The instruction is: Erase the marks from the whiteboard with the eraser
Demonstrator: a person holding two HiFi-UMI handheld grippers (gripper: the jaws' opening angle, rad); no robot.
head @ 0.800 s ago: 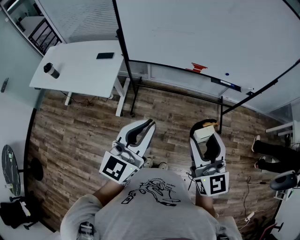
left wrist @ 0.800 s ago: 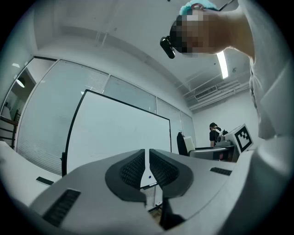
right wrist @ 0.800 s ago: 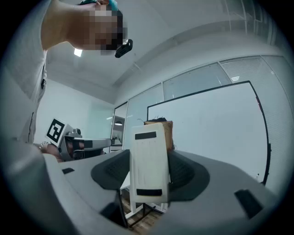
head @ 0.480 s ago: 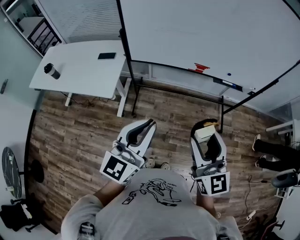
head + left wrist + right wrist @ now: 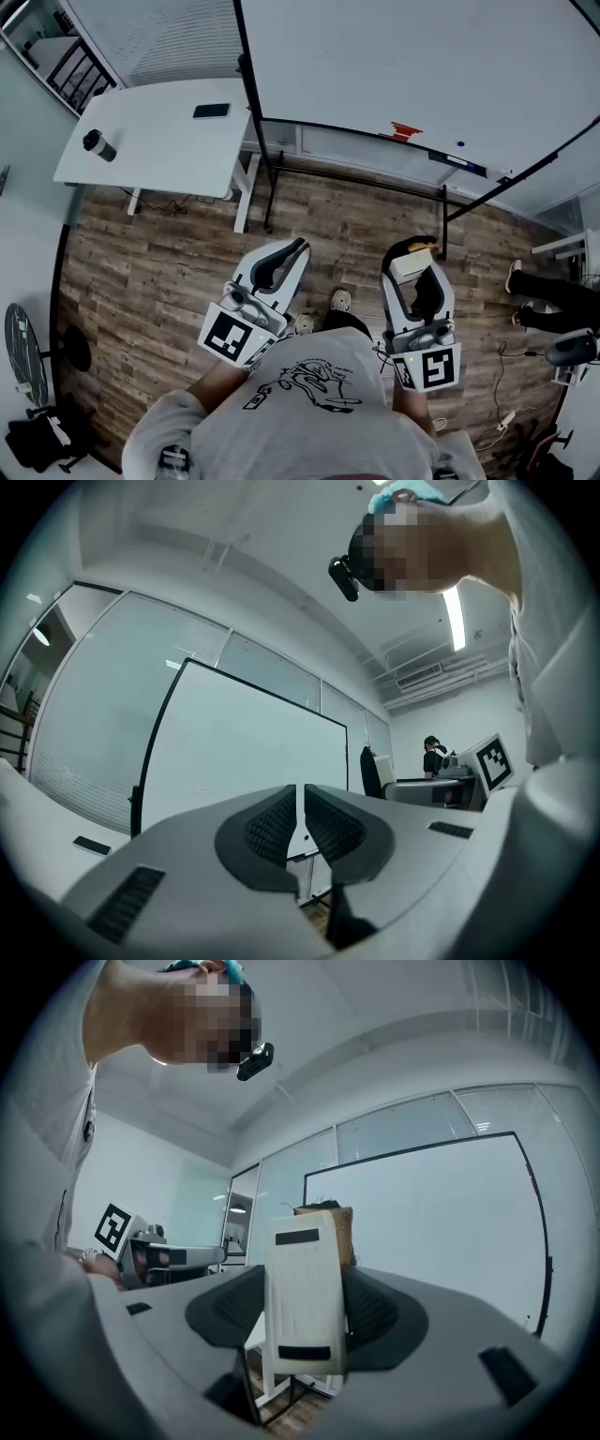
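two grippers hover well short of the whiteboard [image 5: 422, 66]: the right gripper [image 5: 413, 251] clamps the eraser [image 5: 302, 1302], the left gripper [image 5: 302, 819] has its jaws almost together, empty.

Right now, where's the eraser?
Head view, right side: the eraser is clamped in the right gripper, over the wood floor, short of the whiteboard.

whiteboard [image 5: 403, 56] white, black frame, small red thing [image 5: 403, 130] on its ledge. eraser [image 5: 302, 1302] cream-white with two black strips, brown felt behind. floor [image 5: 159, 272] brown wood planks. table [image 5: 150, 141] upper left white, black phone [image 5: 211, 111] on it. shirt [image 5: 309, 427] grey, black drawing. marker cubes [image 5: 230, 336] black-and-white squares.
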